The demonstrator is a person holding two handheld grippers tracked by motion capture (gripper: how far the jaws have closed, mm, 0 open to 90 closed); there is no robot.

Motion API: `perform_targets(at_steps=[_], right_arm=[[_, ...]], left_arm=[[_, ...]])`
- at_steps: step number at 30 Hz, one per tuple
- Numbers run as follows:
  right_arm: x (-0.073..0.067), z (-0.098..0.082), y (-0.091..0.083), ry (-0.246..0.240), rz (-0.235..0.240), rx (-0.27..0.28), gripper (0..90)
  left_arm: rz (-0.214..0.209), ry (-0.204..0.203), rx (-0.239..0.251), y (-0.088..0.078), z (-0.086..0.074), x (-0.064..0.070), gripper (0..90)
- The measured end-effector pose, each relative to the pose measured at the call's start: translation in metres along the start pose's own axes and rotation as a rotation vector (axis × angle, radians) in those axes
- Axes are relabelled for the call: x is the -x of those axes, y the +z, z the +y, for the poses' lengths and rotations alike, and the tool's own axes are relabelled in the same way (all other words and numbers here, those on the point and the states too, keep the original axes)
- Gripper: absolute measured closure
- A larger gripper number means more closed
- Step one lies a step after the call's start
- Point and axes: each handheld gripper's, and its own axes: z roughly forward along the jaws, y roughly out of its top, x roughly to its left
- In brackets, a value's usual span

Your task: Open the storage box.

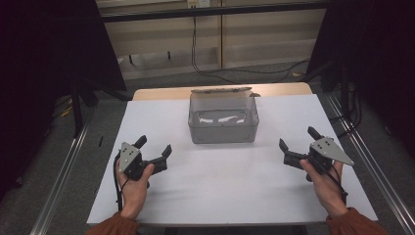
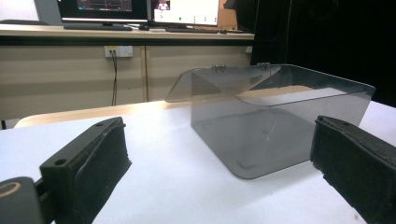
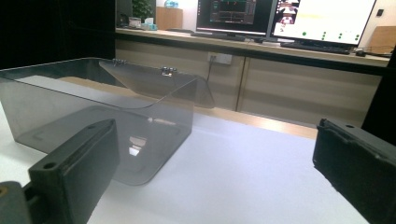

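A: On the white table (image 1: 230,191), far left first; your left gripper (image 1: 155,147) sits low with jaws spread wide, nothing between them; quick check?

B: Agreed; the left gripper view has both black jaws well apart and bare; the clear box (image 1: 223,123) lies ahead of it and to its right, near, not touching.

A: Box sits at mid-table toward the far edge; lid (image 1: 221,91) swung up and back on its hinges; inside looks empty, though glare makes that hard to tell.

B: Right gripper (image 1: 297,143) mirrors it; jaws wide, holding nothing, well apart from the box.

A: So you're at the approach, I'd judge; bring both in level; steady the wall with one, take the lid edge with the other; thin smooth plastic will likely slip, so close square on it.
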Motion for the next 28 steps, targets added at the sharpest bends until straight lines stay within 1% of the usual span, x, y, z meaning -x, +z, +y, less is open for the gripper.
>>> perform_targets(at_steps=[1,3,4,6,8,9,11,12,13,14,15,16,19,20,22,23,24,25,27,28], right_arm=[[0.0,0.0,-0.003,0.0,-0.001,0.001,0.5],[0.001,0.0,-0.009,0.001,-0.008,0.001,0.5],[0.001,0.0,-0.011,-0.001,-0.008,0.003,0.5],[0.001,-0.002,-0.016,0.001,-0.01,0.001,0.2],[0.001,-0.005,-0.018,-0.002,-0.008,-0.008,0.2],[0.001,-0.007,-0.02,0.0,-0.01,-0.008,0.2],[0.001,-0.011,-0.022,-0.002,-0.018,-0.015,0.2],[0.001,-0.013,-0.023,0.002,-0.015,-0.024,0.1],[0.001,-0.016,-0.025,0.002,-0.012,-0.029,0.1],[0.002,-0.018,-0.026,0.002,-0.01,-0.035,0.0],[0.002,-0.02,-0.028,0.009,-0.009,-0.038,0.0],[0.003,-0.022,-0.03,0.013,-0.01,-0.041,0.0],[0.003,-0.029,-0.034,0.005,-0.018,-0.045,0.0],[0.004,-0.032,-0.035,0.008,-0.017,-0.047,0.0],[0.005,-0.032,-0.037,0.017,-0.024,-0.044,0.0],[0.005,-0.031,-0.038,0.015,-0.026,-0.032,0.0],[0.006,-0.031,-0.038,0.017,-0.03,-0.025,0.0],[0.006,-0.031,-0.037,0.019,-0.029,-0.025,0.0],[0.005,-0.032,-0.036,0.021,-0.028,-0.033,0.0],[0.005,-0.032,-0.035,0.02,-0.025,-0.033,0.0]], left_arm=[[0.001,0.005,-0.011,-0.001,-0.001,0.0,3.9],[0.001,0.012,-0.014,-0.005,-0.004,0.0,3.9],[0.005,0.011,-0.022,-0.008,-0.005,0.0,3.9],[0.008,0.002,-0.021,-0.011,-0.008,0.0,3.9],[0.014,-0.006,-0.034,-0.014,-0.011,0.001,3.9],[0.013,-0.003,-0.044,-0.016,-0.012,0.0,3.9],[0.023,-0.034,-0.051,-0.021,-0.013,0.001,3.9],[0.024,-0.041,-0.049,-0.023,-0.014,0.002,3.9],[0.015,-0.038,-0.048,-0.024,-0.014,0.002,3.9],[0.015,-0.035,-0.047,-0.025,-0.014,0.002,3.9],[0.023,-0.028,-0.05,-0.026,-0.015,0.002,3.9],[0.024,-0.013,-0.05,-0.027,-0.016,0.002,3.9],[0.015,0.038,-0.04,-0.026,-0.02,0.0,3.8],[0.002,0.04,-0.042,-0.025,-0.022,-0.001,3.8],[0.021,0.033,-0.052,-0.025,-0.023,-0.002,3.8],[0.021,0.029,-0.055,-0.025,-0.023,-0.002,3.8],[0.007,0.02,-0.06,-0.024,-0.023,-0.001,3.8],[0.003,0.019,-0.064,-0.024,-0.023,0.0,3.8],[-0.01,0.001,-0.056,-0.023,-0.021,0.001,3.8],[-0.007,0.008,-0.059,-0.022,-0.021,0.002,3.8]])
